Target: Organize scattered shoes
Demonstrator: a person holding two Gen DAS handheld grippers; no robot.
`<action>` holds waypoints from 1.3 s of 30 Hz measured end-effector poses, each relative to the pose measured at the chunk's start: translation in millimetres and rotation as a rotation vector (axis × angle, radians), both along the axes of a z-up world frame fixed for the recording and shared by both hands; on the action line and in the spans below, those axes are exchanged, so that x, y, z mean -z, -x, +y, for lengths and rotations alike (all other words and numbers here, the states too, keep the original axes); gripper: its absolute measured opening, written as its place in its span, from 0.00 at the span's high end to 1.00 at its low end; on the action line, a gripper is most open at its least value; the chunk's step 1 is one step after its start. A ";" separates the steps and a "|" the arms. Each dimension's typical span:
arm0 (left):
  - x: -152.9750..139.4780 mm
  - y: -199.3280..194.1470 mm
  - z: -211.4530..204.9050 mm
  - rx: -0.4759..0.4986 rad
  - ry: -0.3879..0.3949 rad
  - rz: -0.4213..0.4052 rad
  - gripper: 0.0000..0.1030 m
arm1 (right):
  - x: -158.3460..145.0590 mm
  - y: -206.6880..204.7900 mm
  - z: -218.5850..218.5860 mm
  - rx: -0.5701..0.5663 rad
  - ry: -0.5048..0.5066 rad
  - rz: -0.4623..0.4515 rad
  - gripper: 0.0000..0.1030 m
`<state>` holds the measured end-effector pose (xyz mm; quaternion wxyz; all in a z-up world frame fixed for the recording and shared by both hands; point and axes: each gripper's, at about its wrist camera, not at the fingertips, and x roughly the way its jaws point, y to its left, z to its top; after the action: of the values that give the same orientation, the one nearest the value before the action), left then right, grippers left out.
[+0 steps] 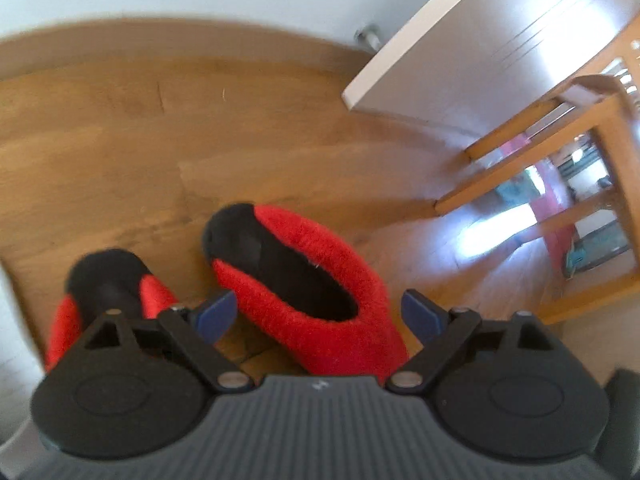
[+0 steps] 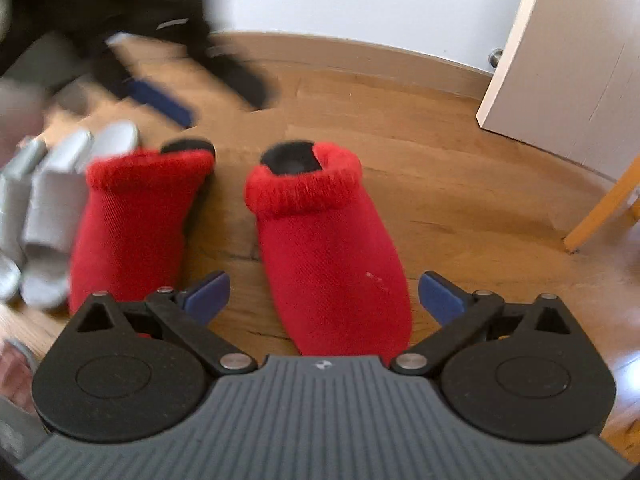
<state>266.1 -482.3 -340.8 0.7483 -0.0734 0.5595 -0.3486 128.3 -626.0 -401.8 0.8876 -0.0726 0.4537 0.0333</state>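
Two red fuzzy slippers with black linings lie side by side on the wood floor. In the right wrist view their toes point at me: the left slipper [image 2: 132,232] and the right slipper [image 2: 328,248]. My right gripper [image 2: 325,294] is open, its blue pads either side of the right slipper's toe. In the left wrist view I see the pair from the heel end: the nearer slipper [image 1: 304,280] lies between the open fingers of my left gripper [image 1: 318,312], the other slipper [image 1: 116,292] to its left. The left gripper [image 2: 160,100] appears blurred above the slippers.
A pair of grey slippers [image 2: 52,208] lies left of the red ones. A white door [image 2: 560,60] with a metal door stop [image 2: 496,56] stands at the right, near a wooden chair leg [image 2: 600,216]. The wooden chair [image 1: 560,160] and the wall skirting [image 1: 120,40] border the floor.
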 end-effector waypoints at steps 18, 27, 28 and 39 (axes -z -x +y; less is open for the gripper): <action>-111.6 54.7 280.1 -0.166 -0.329 -0.172 0.14 | -26.7 -28.5 44.9 0.056 -0.239 0.142 0.36; -303.2 133.7 412.0 -0.445 -0.486 -0.344 0.12 | -82.3 -54.2 78.0 0.231 -0.472 0.228 0.30; -313.3 140.6 420.9 -0.470 -0.496 -0.355 0.11 | -85.1 -54.7 80.3 0.234 -0.478 0.231 0.30; -401.8 244.9 552.8 -0.817 -0.435 -0.524 0.00 | -328.7 -95.1 256.2 0.045 -0.527 0.300 0.24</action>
<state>21.2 70.5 61.0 0.9358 -0.0388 0.3392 0.0885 223.3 -369.8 -73.0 0.7993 0.1762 0.5570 0.1407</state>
